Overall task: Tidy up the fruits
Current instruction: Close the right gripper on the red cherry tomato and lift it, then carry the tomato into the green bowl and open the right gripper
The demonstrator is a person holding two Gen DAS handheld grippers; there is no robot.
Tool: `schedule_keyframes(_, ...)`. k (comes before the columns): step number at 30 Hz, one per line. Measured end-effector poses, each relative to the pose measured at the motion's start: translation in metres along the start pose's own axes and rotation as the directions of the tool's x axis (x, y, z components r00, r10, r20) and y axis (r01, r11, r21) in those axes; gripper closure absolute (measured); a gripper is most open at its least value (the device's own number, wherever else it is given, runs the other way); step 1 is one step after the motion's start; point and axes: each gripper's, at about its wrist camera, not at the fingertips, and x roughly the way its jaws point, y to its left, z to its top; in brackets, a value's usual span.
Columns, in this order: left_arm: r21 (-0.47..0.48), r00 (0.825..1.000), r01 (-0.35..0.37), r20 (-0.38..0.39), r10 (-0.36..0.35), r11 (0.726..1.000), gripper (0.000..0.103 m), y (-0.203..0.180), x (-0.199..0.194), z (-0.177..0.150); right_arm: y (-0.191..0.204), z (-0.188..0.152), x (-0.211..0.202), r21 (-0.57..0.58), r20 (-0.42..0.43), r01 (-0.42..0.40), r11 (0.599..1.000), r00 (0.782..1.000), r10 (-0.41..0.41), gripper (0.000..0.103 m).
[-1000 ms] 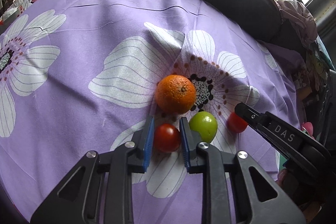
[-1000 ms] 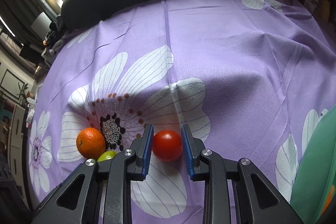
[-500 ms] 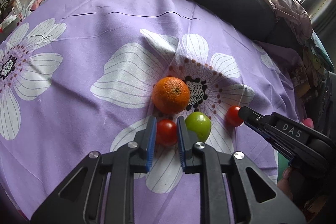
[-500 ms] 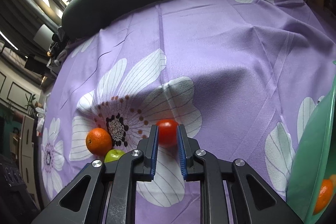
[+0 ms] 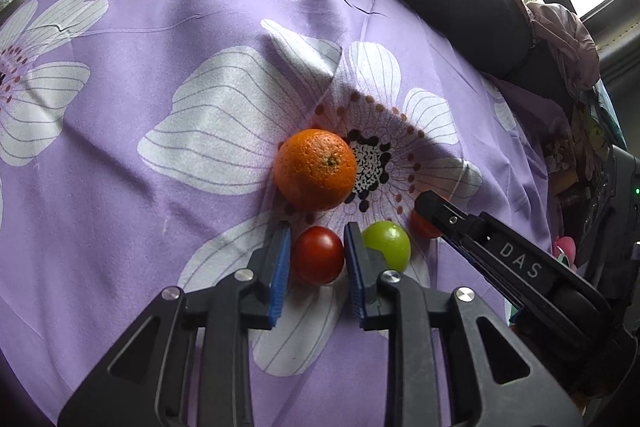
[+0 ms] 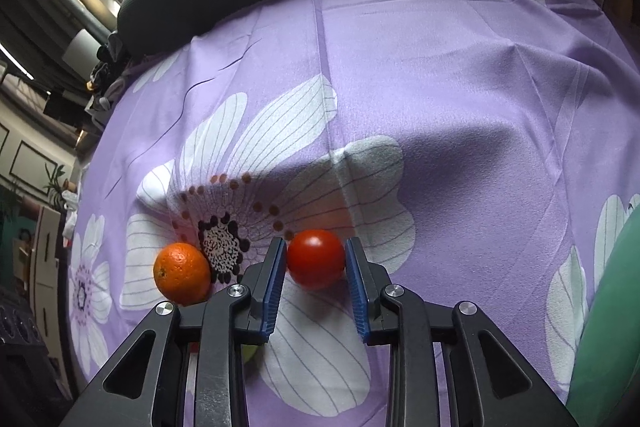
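Left gripper (image 5: pixel 316 259) is clamped on a dark red tomato (image 5: pixel 318 255), blue pads pressing both its sides, down on the purple flowered cloth (image 5: pixel 140 75). Just beyond it sits the orange (image 5: pixel 316 169), right by the flower's dotted centre. A green fruit (image 5: pixel 388 243), maybe a small apple or a lime, hard to call from here, lies beside the gripper's right finger. Over on the other side, the right gripper (image 6: pixel 316 267) is shut on a brighter red tomato (image 6: pixel 316 257), pads snug against it, low over the cloth. In the right wrist view the orange (image 6: pixel 182 277) lies off to the left, near but apart. A green container's rim (image 6: pixel 612 307) edges in at far right.
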Motion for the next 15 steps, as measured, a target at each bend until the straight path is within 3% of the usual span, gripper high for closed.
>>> schedule_keyframes(3, 0.038, 1.0, -0.028, 0.011, 0.027, 0.999, 0.078, -0.007, 0.001, -0.002, -0.001, -0.001, 0.0, 0.01, 0.009, -0.001, 1.0, 1.0, 0.001, 0.074)
schedule_keyframes(8, 0.061, 1.0, -0.007, 0.01, 0.007, 0.998, 0.078, -0.01, 0.0, -0.005, -0.008, -0.003, -0.009, 0.034, 0.031, 0.011, 0.999, 0.999, -0.012, 0.074)
schedule_keyframes(15, 0.148, 0.991, 0.011, 0.127, -0.03, 0.989, 0.078, -0.027, -0.036, -0.014, -0.027, -0.011, -0.059, 0.099, 0.127, -0.032, 0.995, 0.992, 0.019, 0.074)
